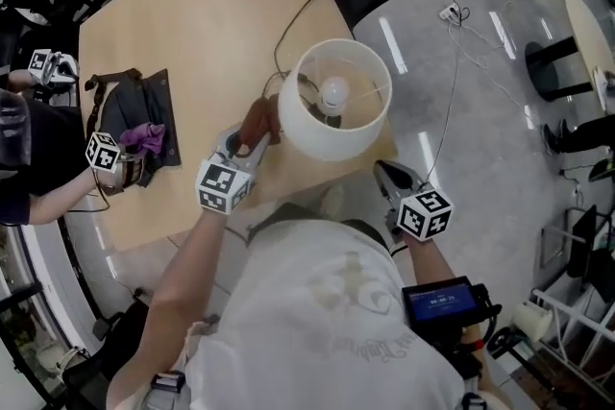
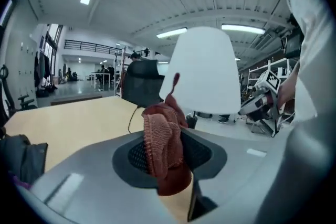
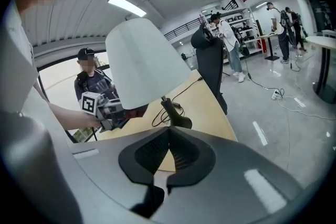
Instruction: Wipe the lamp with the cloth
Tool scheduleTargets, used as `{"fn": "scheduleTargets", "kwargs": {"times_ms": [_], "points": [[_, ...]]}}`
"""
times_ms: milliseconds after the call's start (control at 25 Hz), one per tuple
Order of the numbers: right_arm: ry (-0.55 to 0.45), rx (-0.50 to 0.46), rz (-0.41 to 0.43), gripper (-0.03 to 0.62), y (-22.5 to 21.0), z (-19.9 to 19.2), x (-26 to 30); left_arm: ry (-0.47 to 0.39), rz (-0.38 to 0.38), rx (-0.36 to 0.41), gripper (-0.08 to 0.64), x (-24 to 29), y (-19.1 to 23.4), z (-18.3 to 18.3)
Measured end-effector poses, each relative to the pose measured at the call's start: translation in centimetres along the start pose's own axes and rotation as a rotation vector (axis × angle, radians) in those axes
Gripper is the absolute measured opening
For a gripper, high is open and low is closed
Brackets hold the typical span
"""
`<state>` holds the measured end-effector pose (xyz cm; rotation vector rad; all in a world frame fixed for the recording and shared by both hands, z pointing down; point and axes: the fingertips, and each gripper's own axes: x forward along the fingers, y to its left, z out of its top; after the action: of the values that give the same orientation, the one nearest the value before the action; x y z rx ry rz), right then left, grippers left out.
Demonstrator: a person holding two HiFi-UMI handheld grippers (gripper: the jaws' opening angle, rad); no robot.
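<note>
Left gripper [image 1: 250,141] clamps a soft, floppy rust-red knitted cloth [image 2: 159,136] just beside the white-shaded lamp [image 1: 327,137] at the centre of the head view, while the right gripper [image 1: 388,178], lower right, is closed and empty; the lamp looks light and tippable, best steadied low down.

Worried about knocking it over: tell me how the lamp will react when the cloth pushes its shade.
The lamp probably tips easily: a wide shade sits on a thin stem over a small base. The shade looks thin and light, so it may flex or tilt under the cloth.
</note>
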<state>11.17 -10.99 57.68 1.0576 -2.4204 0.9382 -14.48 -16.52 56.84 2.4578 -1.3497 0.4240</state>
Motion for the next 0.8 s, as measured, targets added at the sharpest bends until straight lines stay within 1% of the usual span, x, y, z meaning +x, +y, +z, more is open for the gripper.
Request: {"fn": "scheduleTargets", "kwargs": {"times_ms": [80, 160, 240, 320, 360, 480, 600, 720, 800], "points": [[0.024, -0.001, -0.021, 0.012, -0.2, -0.7, -0.6, 0.037, -0.026, -0.044, 0.121, 2.5, -1.1, -2.7], [0.04, 0.006, -0.044, 0.012, -0.5, -1.5, -1.1, 0.049, -0.063, -0.084, 0.12, 4.4, -2.1, -4.2], [0.047, 0.022, -0.07, 0.012, -0.9, -2.3, -1.6, 0.054, -0.152, -0.092, 0.12, 5.9, -3.7, -4.8], [0.047, 0.044, -0.095, 0.012, -1.3, -3.1, -2.2, 0.08, -0.249, -0.106, 0.12, 7.2, -5.4, -5.7], [0.045, 0.056, -0.104, 0.012, -1.5, -3.3, -2.6, 0.101, -0.275, -0.121, 0.12, 7.8, -5.9, -6.4], [0.04, 0.083, -0.115, 0.012, -1.9, -3.9, -3.3, 0.185, -0.305, -0.177, 0.12, 8.5, -6.7, -8.9], [0.029, 0.095, -0.106, 0.012, -2.6, -4.0, -3.5, 0.264, -0.343, -0.198, 0.12, 8.6, -8.5, -10.1], [0.012, 0.094, -0.077, 0.012, -3.5, -3.3, -3.0, 0.27, -0.354, -0.212, 0.12, 8.2, -10.1, -9.8], [0.002, 0.09, -0.047, 0.012, -3.6, -2.9, -2.7, 0.276, -0.358, -0.202, 0.12, 7.2, -11.6, -9.8]]}}
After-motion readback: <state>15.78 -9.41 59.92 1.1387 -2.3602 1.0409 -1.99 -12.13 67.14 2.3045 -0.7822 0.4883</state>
